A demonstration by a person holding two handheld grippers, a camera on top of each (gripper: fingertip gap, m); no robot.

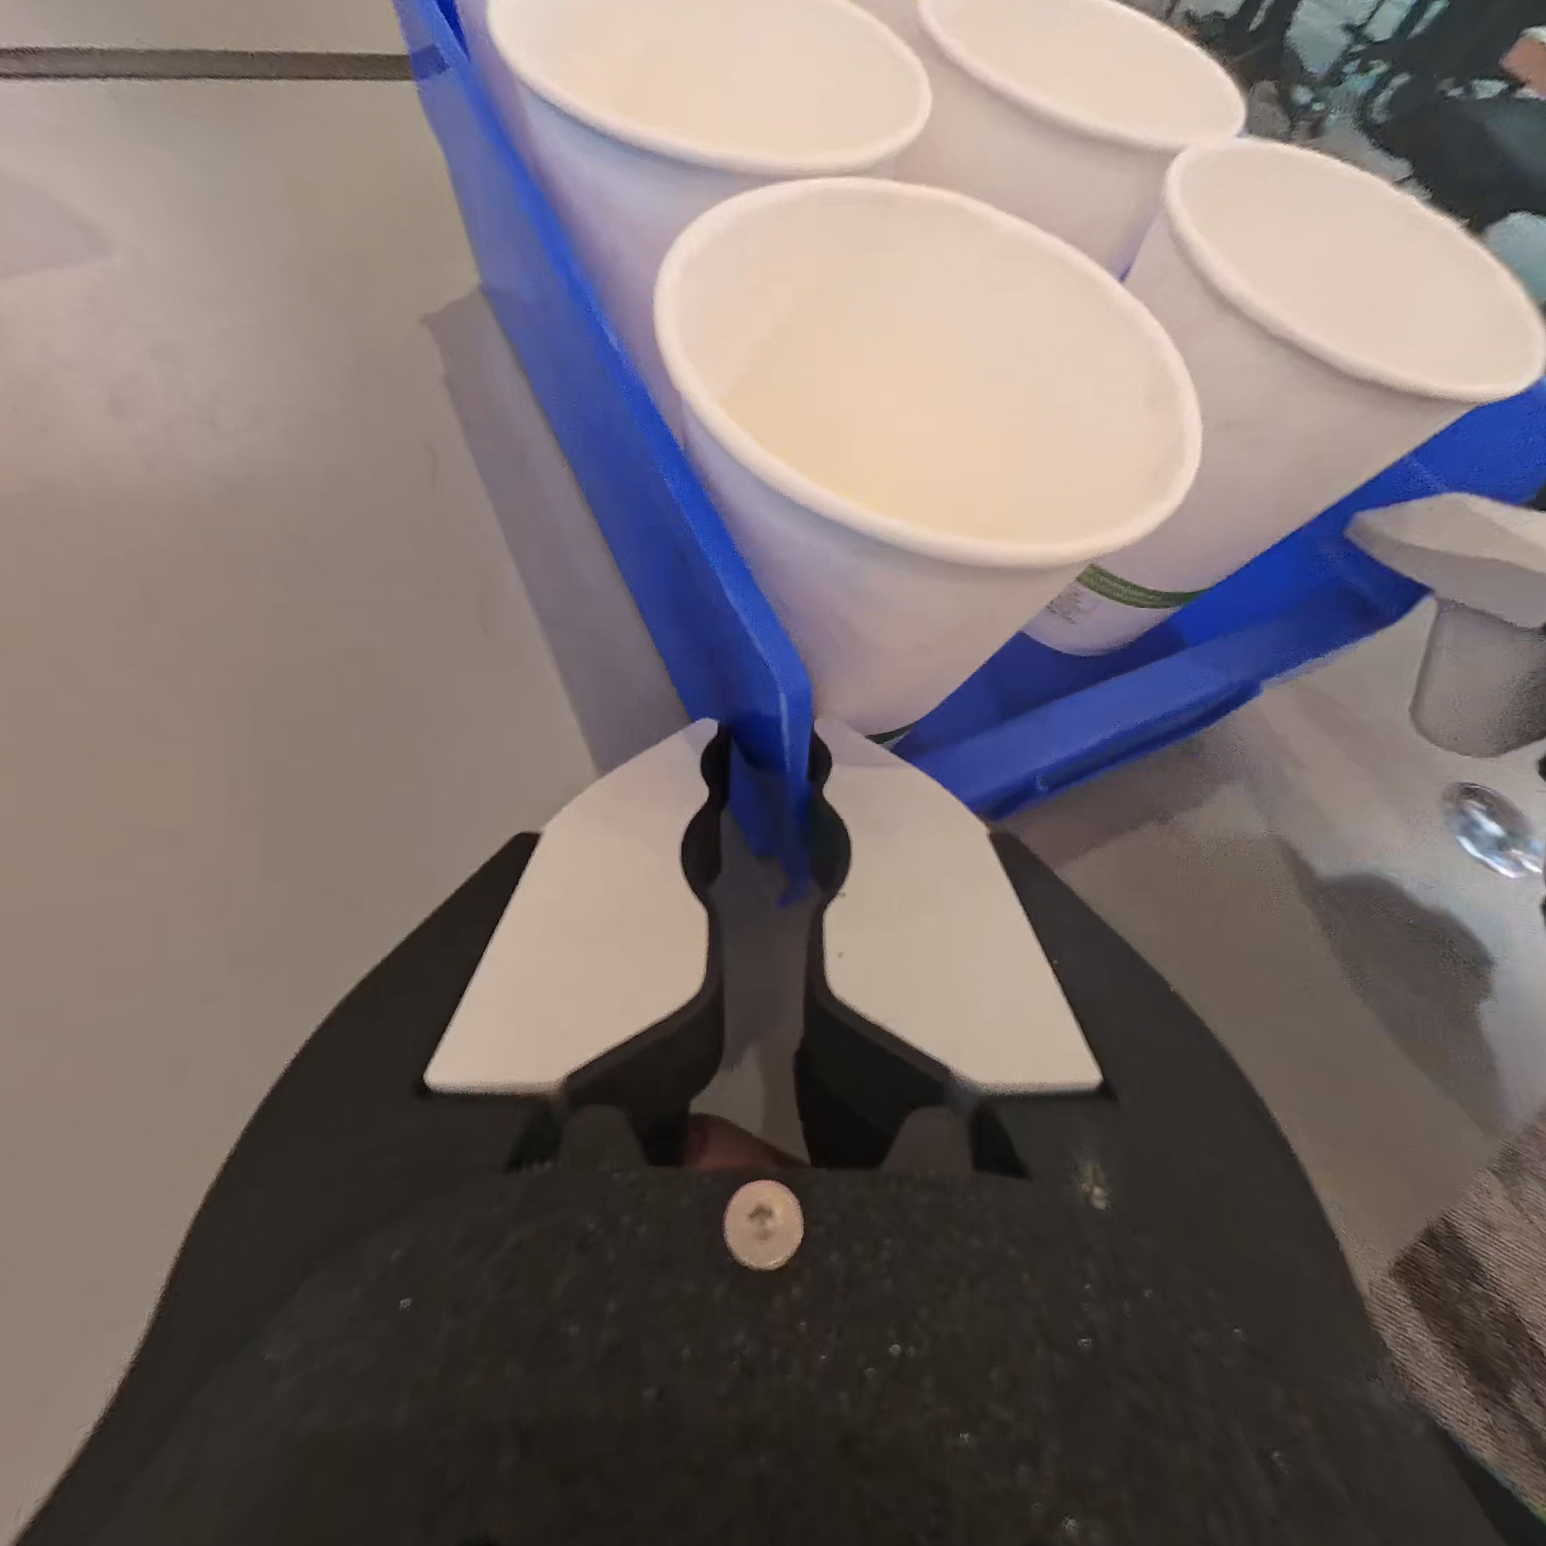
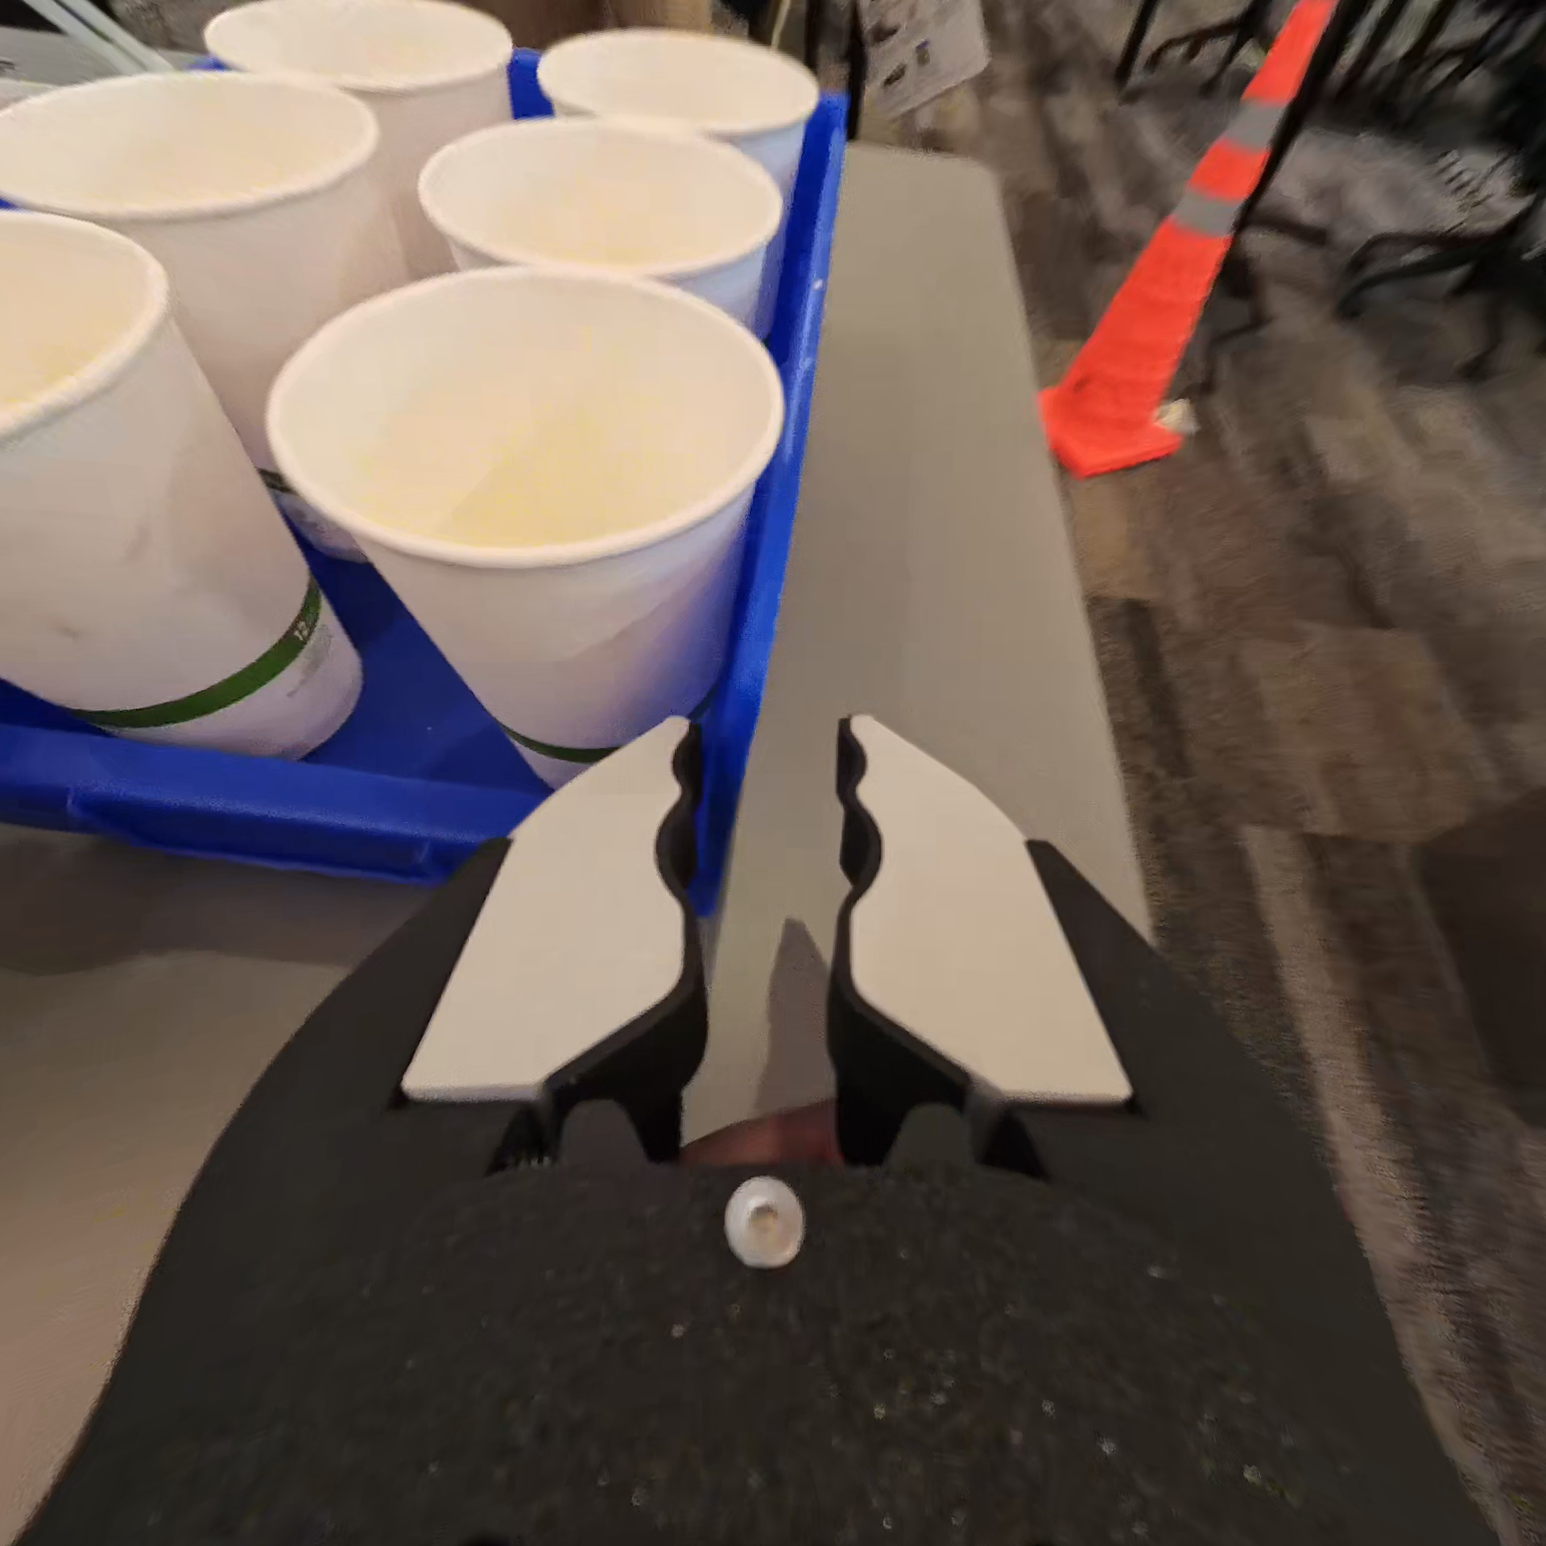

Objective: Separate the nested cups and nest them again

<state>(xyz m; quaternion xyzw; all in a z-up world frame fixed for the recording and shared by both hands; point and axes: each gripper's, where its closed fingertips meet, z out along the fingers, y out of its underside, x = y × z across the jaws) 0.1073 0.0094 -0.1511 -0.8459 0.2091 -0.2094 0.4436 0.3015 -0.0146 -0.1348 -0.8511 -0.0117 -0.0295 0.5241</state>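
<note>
Several white paper cups with a green band near the base stand upright in a blue plastic tray (image 1: 586, 435). The nearest cup (image 1: 920, 401) sits in the tray's corner, just beyond my left gripper (image 1: 768, 744). The left gripper is shut on the tray's wall at that corner. In the right wrist view, my right gripper (image 2: 765, 744) is open. Its jaws straddle the right wall of the tray (image 2: 790, 376) at the front corner, beside the nearest cup (image 2: 519, 435). No cup is in either gripper. I cannot tell whether any cups are nested.
The tray rests on a grey table (image 2: 903, 502), whose right edge runs close beside the tray. An orange cone (image 2: 1171, 276) stands on the carpeted floor beyond. The other gripper's grey finger (image 1: 1472, 552) and a small shiny object (image 1: 1497, 828) show at the right.
</note>
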